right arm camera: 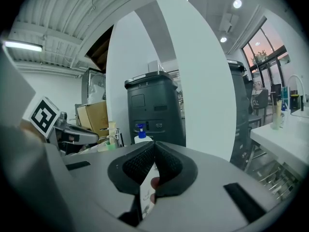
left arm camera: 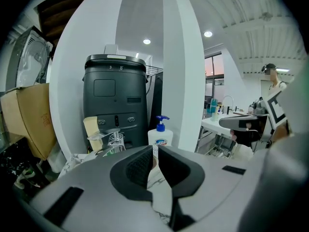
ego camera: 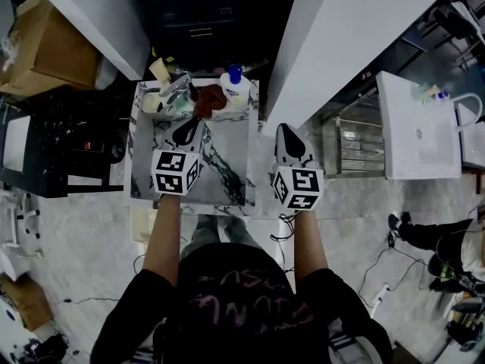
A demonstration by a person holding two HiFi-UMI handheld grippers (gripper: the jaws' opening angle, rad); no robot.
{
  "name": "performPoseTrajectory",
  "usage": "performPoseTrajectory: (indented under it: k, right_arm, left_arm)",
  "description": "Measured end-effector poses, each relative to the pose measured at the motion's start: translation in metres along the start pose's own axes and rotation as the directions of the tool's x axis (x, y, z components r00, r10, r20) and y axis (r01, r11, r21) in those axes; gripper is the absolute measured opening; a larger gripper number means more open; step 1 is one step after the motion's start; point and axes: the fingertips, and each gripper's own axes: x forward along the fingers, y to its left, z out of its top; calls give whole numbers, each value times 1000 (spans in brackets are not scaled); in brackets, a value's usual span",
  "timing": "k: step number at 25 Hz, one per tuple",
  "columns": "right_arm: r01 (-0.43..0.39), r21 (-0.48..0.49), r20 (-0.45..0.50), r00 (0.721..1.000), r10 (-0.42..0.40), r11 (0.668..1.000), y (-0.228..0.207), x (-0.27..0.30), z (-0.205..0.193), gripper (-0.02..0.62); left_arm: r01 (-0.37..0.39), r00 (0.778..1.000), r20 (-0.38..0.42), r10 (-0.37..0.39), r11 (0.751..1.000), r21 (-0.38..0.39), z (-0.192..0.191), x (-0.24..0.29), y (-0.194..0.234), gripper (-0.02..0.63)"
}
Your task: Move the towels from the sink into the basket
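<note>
A dark red-brown towel lies bunched at the back of the marble sink, next to the faucet. My left gripper hovers over the sink just in front of the towel, jaws shut with nothing between them. Over the sink's right rim hangs my right gripper, and its pads meet at the tips with nothing held. A white slatted basket shows partly on the floor at the sink's front left corner. The left gripper's own jaws hide the towel in its view.
A white soap bottle with a blue pump stands at the sink's back right. A dark bin and white pillars rise behind. A cardboard box sits far left, a white basin far right, and a person crouches at the right.
</note>
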Motion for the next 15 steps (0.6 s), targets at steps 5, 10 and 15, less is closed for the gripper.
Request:
performPoseTrajectory:
  k: [5,10,15]
  right_arm:
    - [23,-10,-9,1000,-23,1000,-4,5,-2,15]
    - [46,-11,-32,998,-46,999,-14,7,-11,15]
    - [64,-9,-71,995,-65,998,-24,8,-27,15]
  left_arm:
    - [29,999,-31,-29,1000,-11,-10,27,4,125]
    - [26,996,-79,-28,999,-27,-28,58,13,201]
    - [2,991,-130,-9,999,-54,-50,90,29,250]
